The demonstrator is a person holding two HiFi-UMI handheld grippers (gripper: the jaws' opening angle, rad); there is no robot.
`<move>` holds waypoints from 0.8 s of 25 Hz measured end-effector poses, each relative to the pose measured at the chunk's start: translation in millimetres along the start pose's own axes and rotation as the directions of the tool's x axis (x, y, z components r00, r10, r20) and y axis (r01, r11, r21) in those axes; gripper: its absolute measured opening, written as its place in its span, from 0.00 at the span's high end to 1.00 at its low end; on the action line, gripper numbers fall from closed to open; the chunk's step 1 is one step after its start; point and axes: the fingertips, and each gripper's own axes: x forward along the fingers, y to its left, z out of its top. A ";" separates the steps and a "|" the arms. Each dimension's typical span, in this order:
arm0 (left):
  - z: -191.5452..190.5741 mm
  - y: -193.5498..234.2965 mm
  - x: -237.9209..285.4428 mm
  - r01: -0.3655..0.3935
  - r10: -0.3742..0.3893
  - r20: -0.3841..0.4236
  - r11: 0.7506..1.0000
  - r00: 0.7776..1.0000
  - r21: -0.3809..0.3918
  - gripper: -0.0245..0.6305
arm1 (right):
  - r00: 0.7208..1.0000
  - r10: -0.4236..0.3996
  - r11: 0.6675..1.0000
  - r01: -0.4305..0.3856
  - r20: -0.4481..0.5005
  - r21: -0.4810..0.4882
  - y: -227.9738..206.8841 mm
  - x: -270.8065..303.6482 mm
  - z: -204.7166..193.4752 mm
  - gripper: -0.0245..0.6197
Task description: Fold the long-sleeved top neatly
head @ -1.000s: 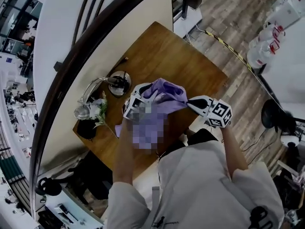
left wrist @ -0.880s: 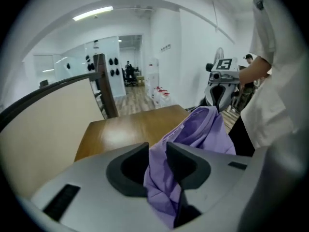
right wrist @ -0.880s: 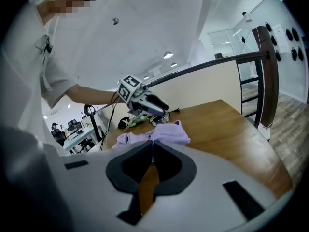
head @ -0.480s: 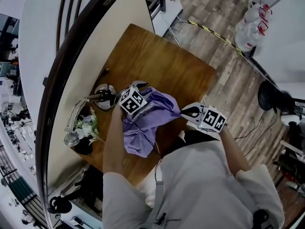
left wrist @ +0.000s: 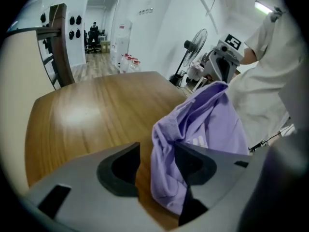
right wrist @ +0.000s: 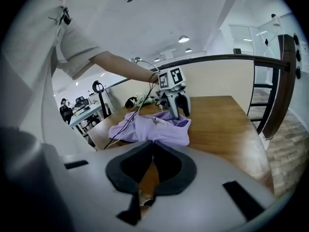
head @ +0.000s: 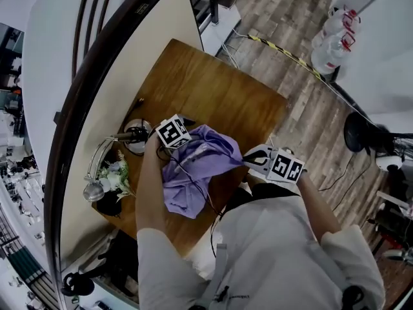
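The purple long-sleeved top (head: 193,173) lies bunched on the wooden table (head: 213,89), near its front edge. My left gripper (head: 186,146) hangs over the top's far-left part, pointing steeply down. Its jaws have just been opening and stand wide. A fold of the top (left wrist: 169,178) hangs between them against the right-hand finger (left wrist: 193,166), unpinched. My right gripper (head: 247,160) is shut on the top's right end, and the cloth tapers into its tips (right wrist: 152,144). In the left gripper view the fabric rises taut to the right gripper (left wrist: 219,69). The right gripper view shows the left gripper (right wrist: 176,103) standing over the heap.
A desk lamp on a round base (head: 132,139), a flower bunch (head: 115,176) and a dark pot (head: 106,202) crowd the table's left edge. A thin dark cable (head: 203,192) trails over the top. A curved railing (head: 97,76) runs behind the table. A floor fan (left wrist: 193,42) stands beyond.
The left gripper has come down over the heap and opened its jaws. The top, held up between both grippers before, now sags onto the table. The right gripper shifted slightly toward it.
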 end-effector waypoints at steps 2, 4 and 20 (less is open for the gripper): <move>2.5 7.8 6.8 -0.013 0.013 0.005 1.000 1.000 -0.024 0.62 | 1.000 0.009 1.000 -0.009 -0.013 -0.013 8.3 0.9 -2.0 0.93; 4.3 6.3 16.0 0.013 -0.014 -0.013 0.999 1.000 -0.039 0.62 | 1.000 0.013 1.000 -0.013 -0.026 -0.025 15.3 2.7 -3.8 0.93; -1.9 -73.9 -156.2 -0.455 0.520 0.341 0.853 0.783 -0.256 0.91 | 0.943 -0.266 0.964 0.254 0.203 0.083 -25.9 -38.1 64.6 0.93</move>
